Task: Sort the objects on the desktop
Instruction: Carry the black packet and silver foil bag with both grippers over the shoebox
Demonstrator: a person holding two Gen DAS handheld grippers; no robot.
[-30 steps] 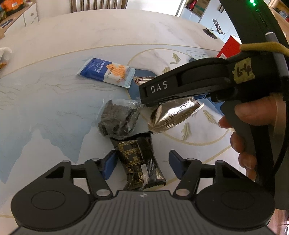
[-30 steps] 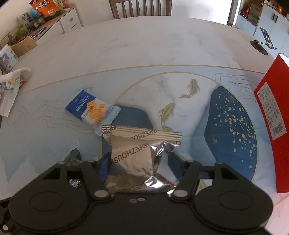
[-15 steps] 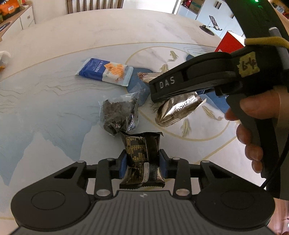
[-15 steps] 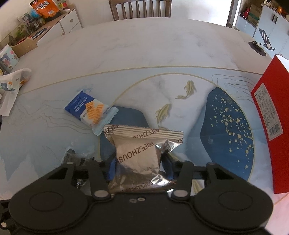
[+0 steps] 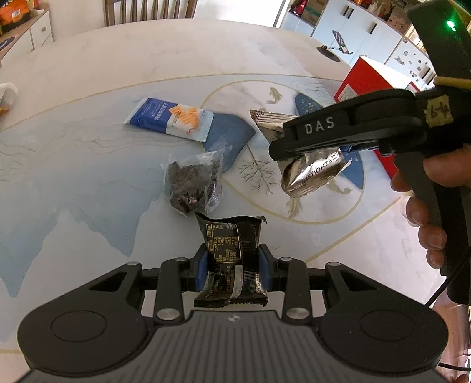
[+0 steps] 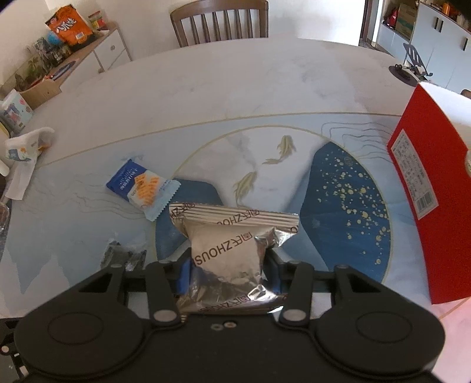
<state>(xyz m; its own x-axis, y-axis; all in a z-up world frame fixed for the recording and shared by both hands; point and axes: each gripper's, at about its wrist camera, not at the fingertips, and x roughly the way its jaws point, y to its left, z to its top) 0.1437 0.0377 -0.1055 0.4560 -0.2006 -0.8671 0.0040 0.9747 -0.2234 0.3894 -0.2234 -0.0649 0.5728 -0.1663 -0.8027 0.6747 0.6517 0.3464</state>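
Note:
My left gripper point(image 5: 233, 269) is shut on a black snack packet with gold print point(image 5: 232, 250) and holds it above the table. My right gripper point(image 6: 228, 274) is shut on a silver foil packet point(image 6: 229, 253), lifted off the table; the packet also shows in the left wrist view point(image 5: 312, 172), under the right gripper's body. A blue and white cracker packet point(image 5: 169, 119) point(image 6: 142, 188) lies on the table further back. A clear bag of dark pieces point(image 5: 192, 182) lies just ahead of the left gripper; its edge shows in the right wrist view point(image 6: 123, 256).
A red box point(image 6: 432, 212) point(image 5: 368, 85) stands at the table's right side. A white crumpled wrapper point(image 6: 23, 150) lies at the left edge. A phone stand point(image 6: 412, 64) is at the far right. A wooden chair point(image 6: 219, 22) is behind the table.
Both grippers closed on their packets and lifted them: the left took the black packet off the table, the right raised the silver packet higher.

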